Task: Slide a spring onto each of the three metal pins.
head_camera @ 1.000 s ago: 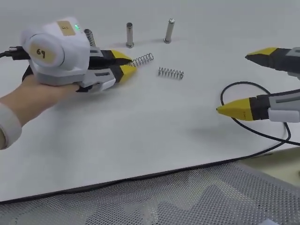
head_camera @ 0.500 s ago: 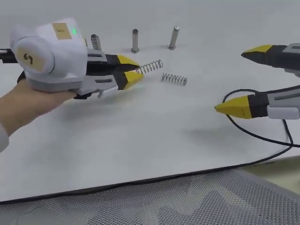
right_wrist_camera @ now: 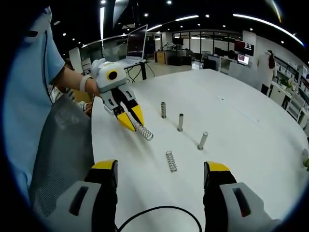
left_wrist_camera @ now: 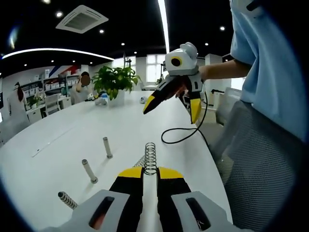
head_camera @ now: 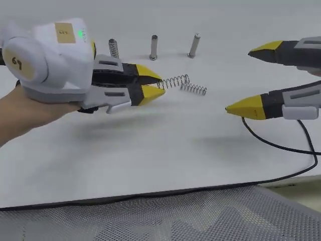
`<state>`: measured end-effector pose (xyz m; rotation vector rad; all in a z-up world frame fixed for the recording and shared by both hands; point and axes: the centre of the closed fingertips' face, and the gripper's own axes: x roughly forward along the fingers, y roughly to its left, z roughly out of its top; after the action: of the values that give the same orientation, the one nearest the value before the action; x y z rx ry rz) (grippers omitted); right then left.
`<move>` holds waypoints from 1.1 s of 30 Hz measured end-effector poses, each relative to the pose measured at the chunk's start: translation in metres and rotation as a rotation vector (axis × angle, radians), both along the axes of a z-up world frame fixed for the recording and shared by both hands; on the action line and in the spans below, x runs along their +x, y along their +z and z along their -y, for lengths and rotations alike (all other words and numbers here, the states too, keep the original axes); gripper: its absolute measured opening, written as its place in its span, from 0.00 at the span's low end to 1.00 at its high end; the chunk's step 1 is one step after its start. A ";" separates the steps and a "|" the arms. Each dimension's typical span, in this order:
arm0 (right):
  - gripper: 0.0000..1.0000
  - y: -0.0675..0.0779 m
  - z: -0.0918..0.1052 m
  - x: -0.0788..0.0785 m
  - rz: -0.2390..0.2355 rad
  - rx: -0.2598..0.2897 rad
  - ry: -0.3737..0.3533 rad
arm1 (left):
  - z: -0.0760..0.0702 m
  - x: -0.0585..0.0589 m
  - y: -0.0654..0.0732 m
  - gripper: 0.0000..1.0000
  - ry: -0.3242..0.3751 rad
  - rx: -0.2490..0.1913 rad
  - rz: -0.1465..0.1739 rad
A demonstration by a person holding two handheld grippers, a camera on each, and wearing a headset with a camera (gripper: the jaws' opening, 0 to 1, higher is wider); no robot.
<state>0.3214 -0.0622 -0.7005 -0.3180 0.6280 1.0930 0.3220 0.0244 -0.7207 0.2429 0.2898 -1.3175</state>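
Observation:
My left gripper (head_camera: 153, 85) is shut on one end of a spring (head_camera: 173, 82), which sticks out level past the jaws, above the white table. In the left gripper view the held spring (left_wrist_camera: 150, 157) stands between my fingertips. A second spring (head_camera: 194, 89) lies loose on the table just beyond it. Three metal pins stand in a row at the back: the left pin (head_camera: 113, 48) wears a spring, the middle pin (head_camera: 153, 47) and right pin (head_camera: 193, 45) are bare. My right gripper (head_camera: 249, 79) hovers open at the right with nothing in it, its jaws wide apart.
A black cable (head_camera: 281, 145) loops over the white table (head_camera: 150, 150) under the right gripper. A grey mesh surface (head_camera: 175, 216) lies past the table's near edge. The right gripper view has the loose spring (right_wrist_camera: 170, 161) ahead and the left gripper (right_wrist_camera: 128, 116) beyond.
My left gripper has moved right and up with the spring, lifting it off the table. The right gripper has stayed open in about the same place.

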 end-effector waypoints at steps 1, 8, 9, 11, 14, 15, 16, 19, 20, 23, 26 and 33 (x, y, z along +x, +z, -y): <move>0.69 0.002 -0.003 0.000 -0.001 0.008 0.013 | 0.000 -0.001 0.002 0.02 -0.004 -0.003 0.002; 0.60 0.011 -0.023 -0.003 -0.032 0.068 0.085 | 0.003 -0.013 0.014 0.02 -0.035 -0.024 0.001; 0.57 0.013 -0.025 -0.003 -0.038 0.082 0.094 | 0.003 -0.014 0.015 0.02 -0.039 -0.027 -0.001; 0.52 0.014 -0.030 -0.009 -0.060 0.097 0.112 | 0.003 -0.017 0.017 0.02 -0.046 -0.030 0.000; 0.46 0.011 -0.034 -0.011 -0.071 0.088 0.148 | 0.003 -0.019 0.018 0.02 -0.050 -0.031 0.002; 0.43 0.009 -0.036 -0.012 -0.075 0.078 0.165 | 0.002 -0.019 0.019 0.02 -0.049 -0.033 0.002; 0.42 0.008 -0.037 -0.012 -0.082 0.076 0.174 | 0.002 -0.020 0.019 0.02 -0.052 -0.034 0.003; 0.37 0.008 -0.043 -0.012 -0.091 0.072 0.214 | 0.003 -0.022 0.020 0.02 -0.061 -0.034 0.004; 0.36 0.007 -0.044 -0.012 -0.093 0.071 0.221 | 0.003 -0.023 0.019 0.02 -0.061 -0.033 0.004; 0.29 0.006 -0.049 -0.017 -0.105 0.063 0.259 | 0.003 -0.024 0.020 0.02 -0.067 -0.034 0.005; 0.23 0.003 -0.054 -0.020 -0.111 0.056 0.287 | 0.002 -0.025 0.018 0.02 -0.071 -0.029 0.003; 0.19 -0.004 -0.057 -0.021 -0.137 0.044 0.322 | 0.002 -0.027 0.019 0.02 -0.080 -0.035 0.003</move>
<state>0.3008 -0.0050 -0.7047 -0.3150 0.6885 1.4451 0.2947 0.0225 -0.7019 0.2287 0.2568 -1.4000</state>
